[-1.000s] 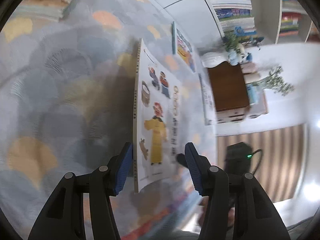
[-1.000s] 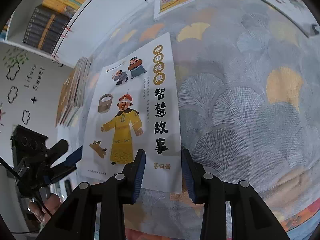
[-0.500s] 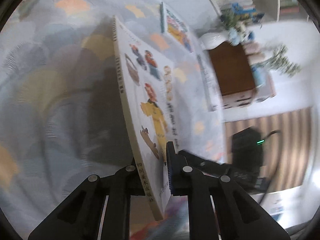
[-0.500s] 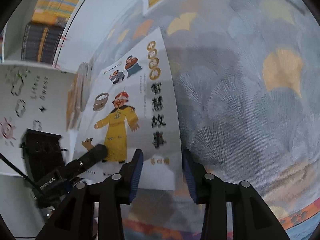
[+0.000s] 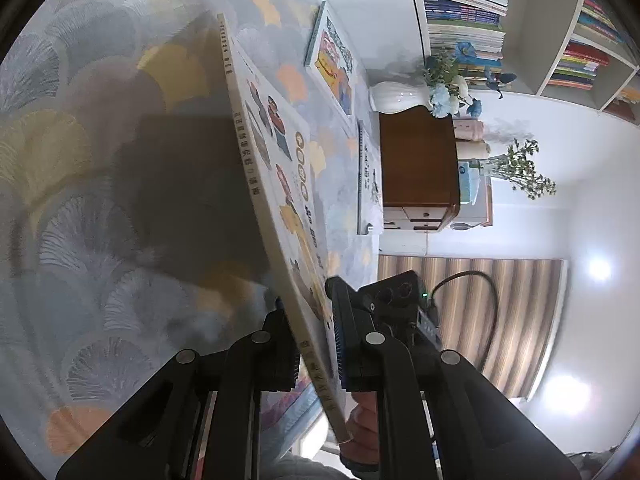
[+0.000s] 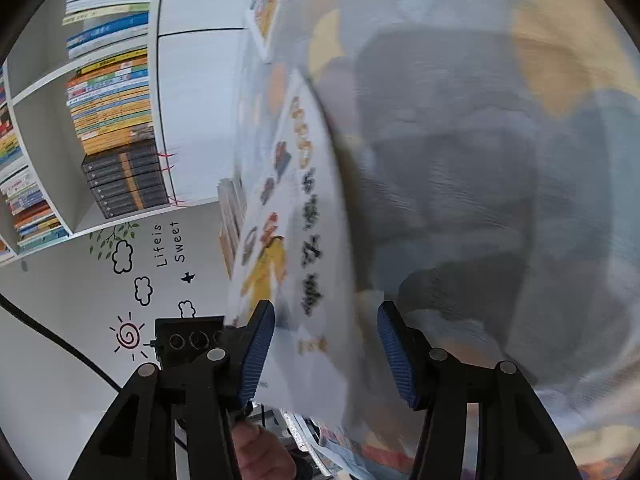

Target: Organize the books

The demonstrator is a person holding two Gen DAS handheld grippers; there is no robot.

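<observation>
Left gripper [image 5: 316, 344]: we read its jaws as clamped tight on the near end of the book [image 5: 276, 184], pads on both covers. The book is lifted off the cloth on edge, spine toward the camera, cover facing right in the left view. Its long axis runs straight away from the gripper, so the far end hangs unsupported.

Right gripper [image 6: 326, 354]: jaws stand partly apart, and the book's near edge [image 6: 304, 280] lies between them without either pad pressing it, as far as the blurred frame lets us tell. We judge the left hand carries the load alone; the right sits just beside the cover's free long edge and is the nearer one to steady it.

Judgement: with a thin paperback gripped only at one end, it may sag or swing when carried.

Surface: a cloth [image 5: 100, 200] with fan-leaf print in grey, blue and yellow. A dark shadow lies under the raised book. Two more books lie flat farther off, one colourful [image 5: 332, 56], one pale [image 5: 366, 176] at the cloth's edge.

Room: beyond, a brown cabinet [image 5: 418, 160], a white vase [image 5: 394, 96] with blue flowers, then shelves [image 5: 472, 12] packed with books. The right view shows a small stack [image 6: 232, 220] at the far edge.
</observation>
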